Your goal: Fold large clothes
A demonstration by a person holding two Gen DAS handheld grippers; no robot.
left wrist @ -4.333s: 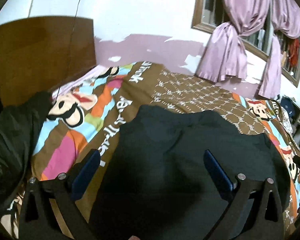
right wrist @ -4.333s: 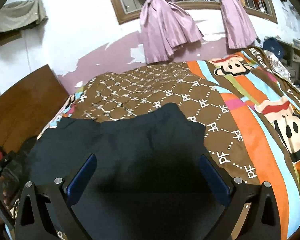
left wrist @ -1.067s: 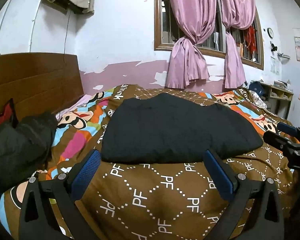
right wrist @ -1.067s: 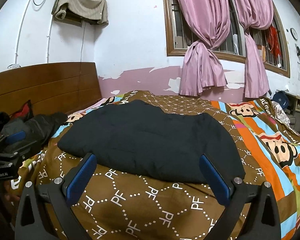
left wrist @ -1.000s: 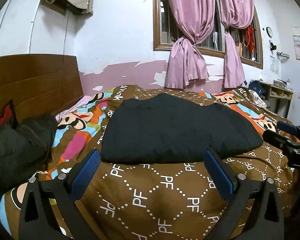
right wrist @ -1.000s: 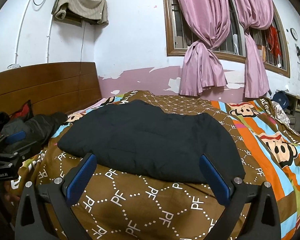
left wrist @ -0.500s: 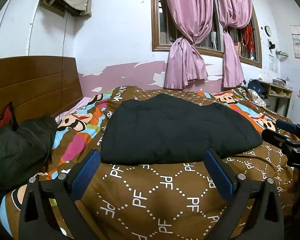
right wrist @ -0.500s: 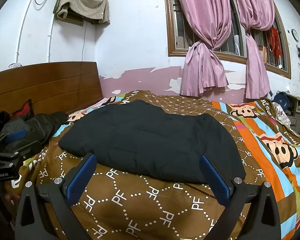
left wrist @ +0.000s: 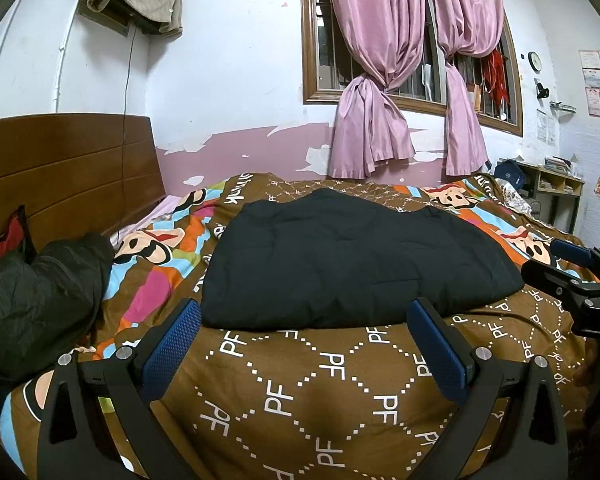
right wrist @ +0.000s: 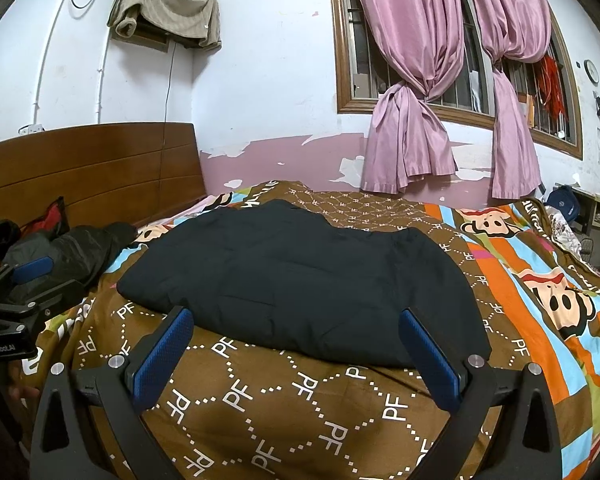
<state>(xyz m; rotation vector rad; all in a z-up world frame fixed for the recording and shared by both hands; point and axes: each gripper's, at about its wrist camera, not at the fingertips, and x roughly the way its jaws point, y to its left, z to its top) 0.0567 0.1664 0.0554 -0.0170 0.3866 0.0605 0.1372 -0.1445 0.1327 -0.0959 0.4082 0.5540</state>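
A large black padded garment (left wrist: 348, 256) (right wrist: 300, 280) lies folded into a flat rectangle on the brown patterned bedspread (left wrist: 320, 380) (right wrist: 292, 400). My left gripper (left wrist: 304, 352) is open, held back from the garment's near edge above the bedspread, with nothing between its blue pads. My right gripper (right wrist: 296, 360) is open too, just short of the garment's near edge. The right gripper (left wrist: 580, 276) shows at the right edge of the left wrist view, and the left gripper (right wrist: 16, 288) at the left edge of the right wrist view.
A dark crumpled jacket (left wrist: 32, 296) (right wrist: 68, 256) lies at the bed's left side by the wooden headboard (left wrist: 68, 172). Pink curtains (left wrist: 400, 80) hang at a window behind the bed. A shelf unit (left wrist: 556, 196) stands far right. A towel (right wrist: 168, 4) hangs high on the wall.
Both grippers have drawn back from over the garment to the near side of the bed and lowered. Over the last second almost nothing moved.
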